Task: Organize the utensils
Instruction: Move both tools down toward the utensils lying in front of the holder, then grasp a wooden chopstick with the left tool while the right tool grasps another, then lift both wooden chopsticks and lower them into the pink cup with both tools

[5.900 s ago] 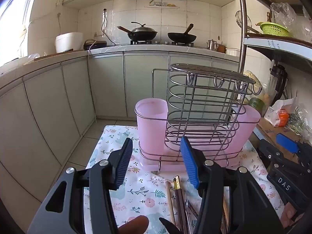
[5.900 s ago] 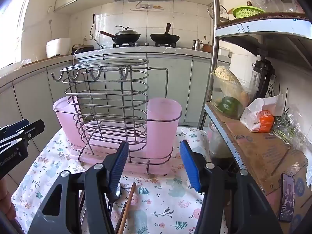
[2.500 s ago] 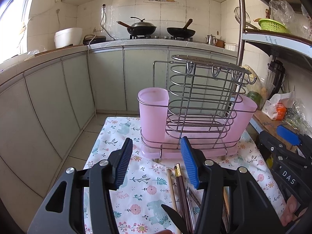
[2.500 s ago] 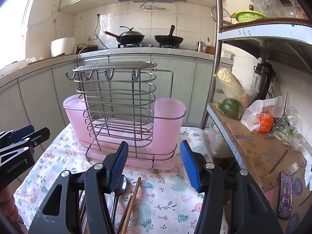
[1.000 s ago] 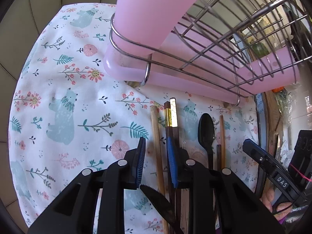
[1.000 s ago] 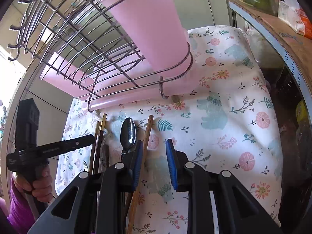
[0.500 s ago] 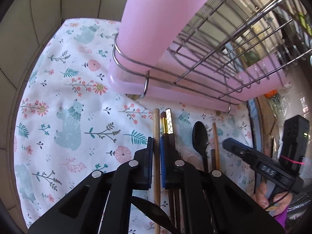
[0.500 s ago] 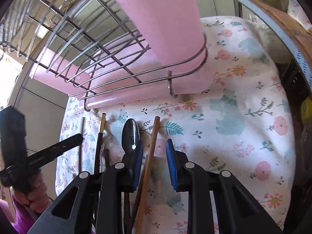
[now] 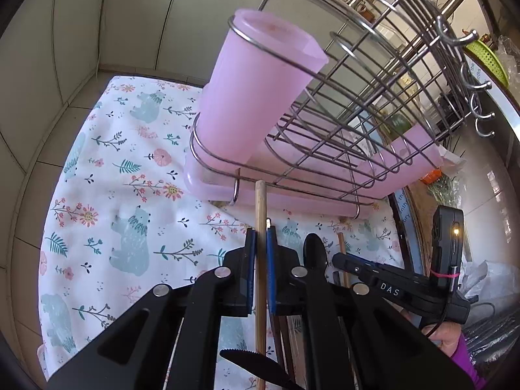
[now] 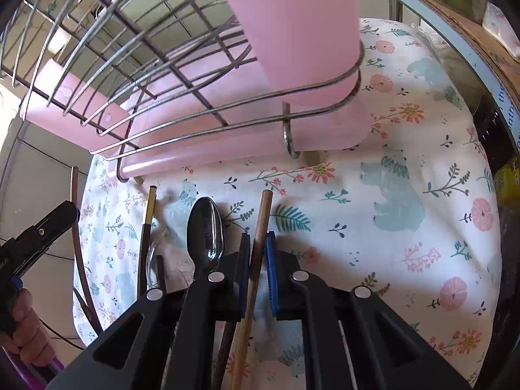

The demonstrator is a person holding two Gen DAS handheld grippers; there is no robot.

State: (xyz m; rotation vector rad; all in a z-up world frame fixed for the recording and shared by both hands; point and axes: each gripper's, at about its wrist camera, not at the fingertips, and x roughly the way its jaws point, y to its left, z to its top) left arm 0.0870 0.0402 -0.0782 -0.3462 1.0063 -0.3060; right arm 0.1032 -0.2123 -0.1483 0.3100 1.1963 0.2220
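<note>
Now, left gripper (image 9: 260, 253) clamped on a pale wooden chopstick (image 9: 260, 208), tip just short of the pink utensil rack (image 9: 253, 97). Right gripper (image 10: 256, 260) pinched round a brown chopstick (image 10: 263, 214) on the floral cloth (image 10: 406, 195), beside the black spoon (image 10: 205, 227).

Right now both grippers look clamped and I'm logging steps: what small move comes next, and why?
Probably lift the left gripper toward the pink cup: it pinches a light wooden chopstick whose tip already points there.
</note>
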